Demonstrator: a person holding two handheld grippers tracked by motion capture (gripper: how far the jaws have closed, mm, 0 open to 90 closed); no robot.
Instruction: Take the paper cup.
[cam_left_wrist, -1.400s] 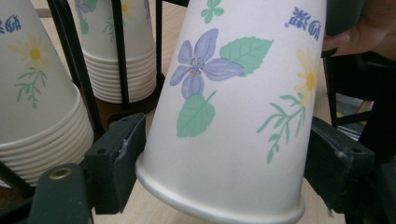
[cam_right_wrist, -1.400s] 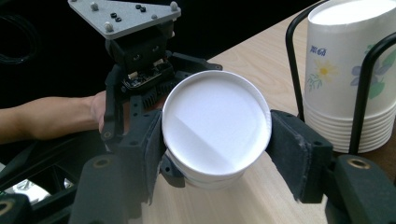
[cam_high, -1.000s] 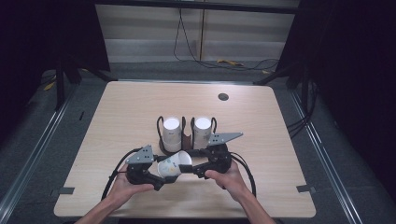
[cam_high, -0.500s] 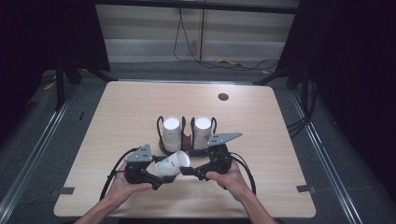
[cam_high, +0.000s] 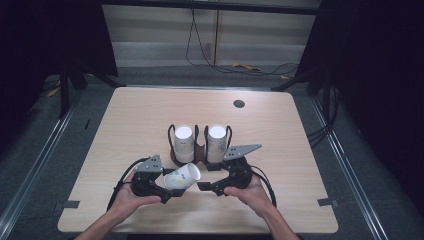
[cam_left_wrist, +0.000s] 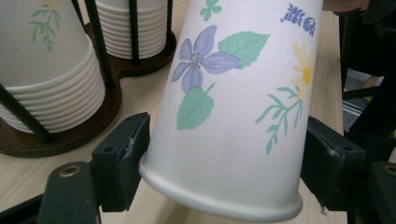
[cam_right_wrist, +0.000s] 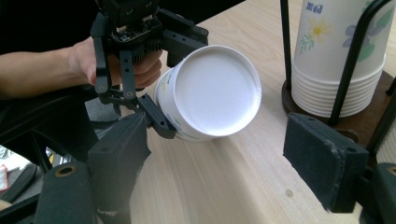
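Observation:
A white paper cup (cam_high: 182, 176) printed with flowers lies tilted above the table, its rim toward the left hand and its flat bottom (cam_right_wrist: 210, 91) toward the right one. My left gripper (cam_high: 170, 187) is shut on it, with the pads pressing either side just above the rim (cam_left_wrist: 233, 107). My right gripper (cam_high: 206, 186) stands open just right of the cup's bottom. Its jaws have just been opening and then closing slightly, with nothing pressed between the pads (cam_right_wrist: 322, 158).
A dark wooden holder (cam_high: 197, 159) with black wire posts stands just behind the hands. It carries two stacks of upside-down flowered cups, a left stack (cam_high: 183, 142) and a right stack (cam_high: 216, 142). A round grommet hole (cam_high: 239, 104) sits at the far right of the table.
The right gripper's jaws have come off the cup's bottom end and spread apart. The cup stays in the left gripper, tilted slightly more upward. Neither hand has shifted.

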